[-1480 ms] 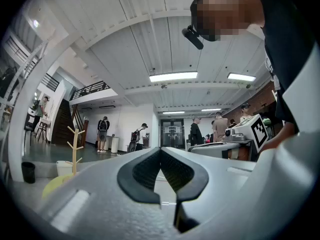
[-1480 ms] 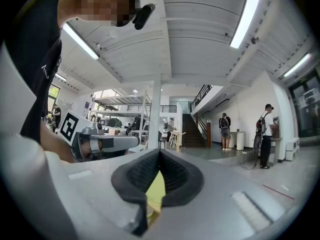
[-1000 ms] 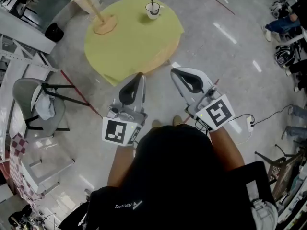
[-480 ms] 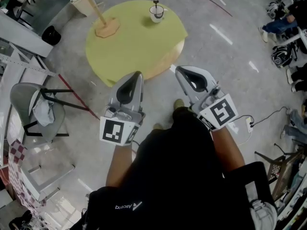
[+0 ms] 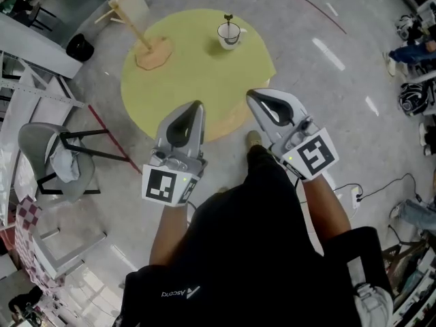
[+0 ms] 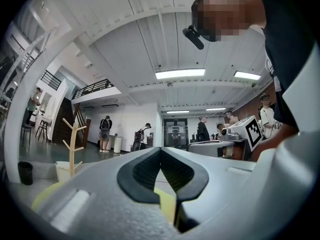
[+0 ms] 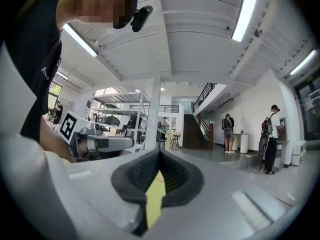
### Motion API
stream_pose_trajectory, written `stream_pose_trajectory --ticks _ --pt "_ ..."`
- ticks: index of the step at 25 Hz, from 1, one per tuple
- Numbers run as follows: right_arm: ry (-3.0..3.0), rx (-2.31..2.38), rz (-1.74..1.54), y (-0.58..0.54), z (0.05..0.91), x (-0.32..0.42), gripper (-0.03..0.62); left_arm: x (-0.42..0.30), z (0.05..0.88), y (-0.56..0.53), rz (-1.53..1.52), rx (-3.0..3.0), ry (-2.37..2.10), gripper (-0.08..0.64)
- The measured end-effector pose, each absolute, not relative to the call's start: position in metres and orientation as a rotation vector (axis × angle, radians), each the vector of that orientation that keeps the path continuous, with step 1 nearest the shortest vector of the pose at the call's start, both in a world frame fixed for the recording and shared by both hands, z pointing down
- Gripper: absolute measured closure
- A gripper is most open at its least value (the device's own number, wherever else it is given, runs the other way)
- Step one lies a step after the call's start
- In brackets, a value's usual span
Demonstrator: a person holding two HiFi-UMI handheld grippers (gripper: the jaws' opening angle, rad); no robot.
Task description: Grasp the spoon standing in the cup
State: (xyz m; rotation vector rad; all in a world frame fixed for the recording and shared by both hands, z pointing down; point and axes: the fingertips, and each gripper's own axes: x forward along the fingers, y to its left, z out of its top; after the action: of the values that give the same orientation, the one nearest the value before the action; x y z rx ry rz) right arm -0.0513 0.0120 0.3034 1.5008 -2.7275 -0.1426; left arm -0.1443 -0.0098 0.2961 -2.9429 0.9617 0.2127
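Observation:
A white cup (image 5: 230,35) stands at the far right side of a round yellow table (image 5: 197,67), with a dark spoon (image 5: 228,21) upright in it. Both grippers hover near the table's front edge, well short of the cup. My left gripper (image 5: 198,105) is shut with nothing in it, and so is my right gripper (image 5: 250,95). In the left gripper view the jaws (image 6: 160,149) meet at the tips over a strip of yellow table. The right gripper view shows the same, jaws (image 7: 159,152) together. Neither gripper view shows the cup.
A wooden branched stand (image 5: 145,38) sits on the table's left part, also seen as the stand (image 6: 73,140). A grey chair (image 5: 53,150), a black bin (image 5: 79,47) and white shelving (image 5: 27,39) lie left. A white socket strip and cable (image 5: 354,191) lie right. People stand far off.
The table and cup have drawn nearer and shifted slightly right in the head view. Both grippers now reach the table's front edge, jaws still together.

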Motion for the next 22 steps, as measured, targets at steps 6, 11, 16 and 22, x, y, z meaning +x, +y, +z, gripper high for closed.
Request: stream_pose_trajectory --ticks 6,11,16,22 --pt "-2.821 1.368 -0.104 -0.077 0.301 0.015 0.589 -0.08 0.302 -0.093 0.147 -2.914 1.109 0.55" --pt "-2.844 1.263 -0.047 -0.152 0.314 0.059 0.589 -0.043 0.306 -0.158 0.098 -2.868 1.244 0.55" --pt "-2.81 1.145 -0.013 -0.216 0.338 0.088 0.589 -0.021 0.308 -0.206 0.074 -2.834 1.331 0.549" --pt "-2.795 1.067 0.046 -0.272 0.359 0.097 0.589 -0.001 0.325 -0.246 0.028 -2.853 1.334 0.55"
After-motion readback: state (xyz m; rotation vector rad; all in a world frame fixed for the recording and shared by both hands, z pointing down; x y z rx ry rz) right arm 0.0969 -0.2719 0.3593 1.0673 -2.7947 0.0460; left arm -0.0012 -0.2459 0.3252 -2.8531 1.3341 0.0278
